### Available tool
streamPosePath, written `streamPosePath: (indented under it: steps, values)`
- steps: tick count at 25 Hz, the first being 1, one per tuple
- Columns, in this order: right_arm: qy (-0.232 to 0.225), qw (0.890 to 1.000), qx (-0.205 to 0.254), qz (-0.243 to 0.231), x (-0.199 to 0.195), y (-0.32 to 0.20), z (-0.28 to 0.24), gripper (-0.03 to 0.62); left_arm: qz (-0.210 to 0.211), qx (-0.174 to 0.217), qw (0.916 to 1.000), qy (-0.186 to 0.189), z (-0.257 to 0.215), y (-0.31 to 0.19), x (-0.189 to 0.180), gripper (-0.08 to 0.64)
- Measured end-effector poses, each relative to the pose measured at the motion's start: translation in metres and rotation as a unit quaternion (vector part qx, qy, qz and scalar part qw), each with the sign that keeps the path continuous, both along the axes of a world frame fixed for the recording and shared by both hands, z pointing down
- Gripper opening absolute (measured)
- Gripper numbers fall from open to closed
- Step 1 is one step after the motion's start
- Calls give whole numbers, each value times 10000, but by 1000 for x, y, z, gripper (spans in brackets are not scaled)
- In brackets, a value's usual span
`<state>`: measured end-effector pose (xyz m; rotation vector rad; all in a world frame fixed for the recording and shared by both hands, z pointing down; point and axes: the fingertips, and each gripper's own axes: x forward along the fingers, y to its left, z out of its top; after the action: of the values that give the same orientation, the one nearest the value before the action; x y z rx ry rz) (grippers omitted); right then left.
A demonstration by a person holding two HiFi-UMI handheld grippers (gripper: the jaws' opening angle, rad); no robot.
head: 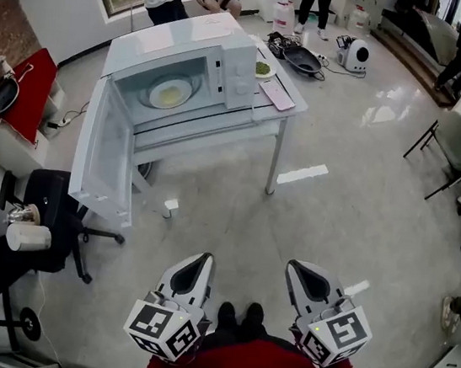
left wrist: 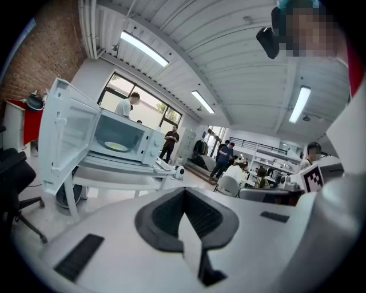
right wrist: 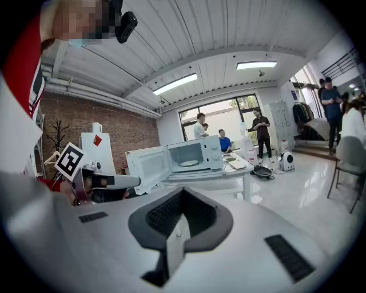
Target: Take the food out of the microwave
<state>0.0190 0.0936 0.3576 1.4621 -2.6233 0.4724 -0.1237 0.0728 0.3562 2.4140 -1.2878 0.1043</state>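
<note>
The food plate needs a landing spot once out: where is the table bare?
Bare: the table strip in front of the microwave, right of its open door. Crowded: the microwave's right side, where a small dish and a flat board lie.

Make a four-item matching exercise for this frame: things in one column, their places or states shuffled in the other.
1. white microwave door
2. round plate of pale yellow food
3. black frying pan
4. flat pink board

a. on the floor beyond the table
b. swung open
c. on the tabletop beside the microwave
d. inside the microwave

Pairs: 1-b; 2-d; 3-a; 4-c.
</note>
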Motion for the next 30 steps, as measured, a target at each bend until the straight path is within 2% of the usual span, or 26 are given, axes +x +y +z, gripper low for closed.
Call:
streamPosePath:
  steps: [4, 11, 16, 22, 30]
  values:
    - [12, 10000, 30, -67, 1, -1, -1, 9, -85, -66, 9999, 77, 2, -1, 0, 8]
    - [-93, 9998, -142, -70, 12, -1, 6, 11, -378, -391, 9955, 781, 8, -6, 1, 8]
    - [-242, 9995, -134, -122, 24, -4, 3, 11, -517, -357, 9947, 814, 1, -14, 6, 8]
    - [-361, 9992, -46, -167, 38, -12, -3, 11, -734, -390, 9874, 1347, -9, -25, 11, 8]
    - [-412, 9989, -28, -223, 45, -22, -6, 11, -974, -374, 9816, 1602, -14, -38, 9, 8]
